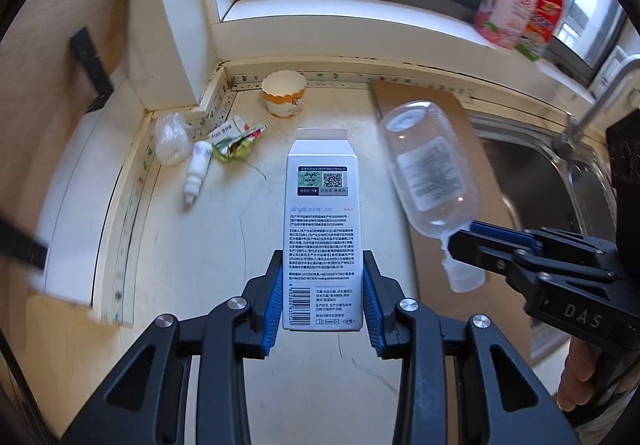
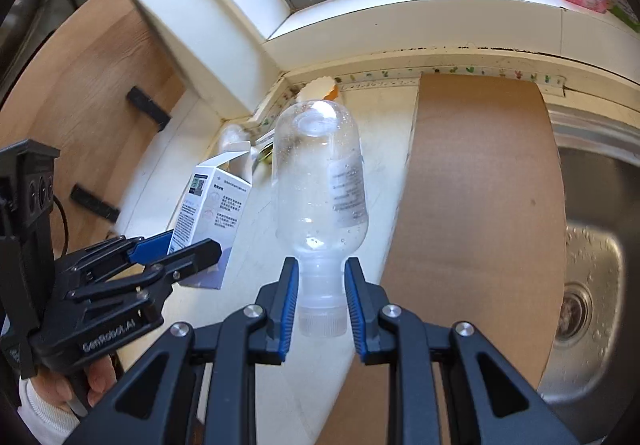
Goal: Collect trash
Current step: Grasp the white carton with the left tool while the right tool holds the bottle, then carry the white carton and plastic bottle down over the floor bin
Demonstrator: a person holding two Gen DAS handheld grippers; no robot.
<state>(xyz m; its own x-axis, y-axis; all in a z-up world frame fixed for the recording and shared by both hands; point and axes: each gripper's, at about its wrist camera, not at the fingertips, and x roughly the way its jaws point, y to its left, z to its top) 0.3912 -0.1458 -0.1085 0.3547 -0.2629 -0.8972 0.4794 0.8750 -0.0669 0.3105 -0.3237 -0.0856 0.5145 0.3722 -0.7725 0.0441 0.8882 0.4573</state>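
Cardboard carton (image 1: 323, 229): white, tall, printed with small text, a barcode and a code panel; top flap stood open. Held lifted above the counter (image 1: 224, 245), its lower end clamped between the blue pads of the left gripper (image 1: 323, 297). Judged light and probably empty, its walls soft enough to crush under a hard squeeze; a grip across the narrow faces near one end, as here, seemed sound.

Clear plastic bottle (image 2: 320, 189): rounded, labelled, droplets inside, cap downward. Held aloft over the counter edge beside a brown board (image 2: 480, 205), its neck pinched between the pads of the right gripper (image 2: 321, 293). Judged light, stiff at the neck, smooth and liable to slip on the body; the neck just above the cap seemed the best hold.

Remaining on the counter, near the back corner: a small white dropper bottle (image 1: 198, 171) lying flat, a crumpled green wrapper (image 1: 236, 143) just beside it, a clear plastic wad (image 1: 172, 137), and a scalloped paper cup (image 1: 284, 93) upright by the wall. All looked light and easily crushed.

Sink (image 2: 592, 265) at the right.
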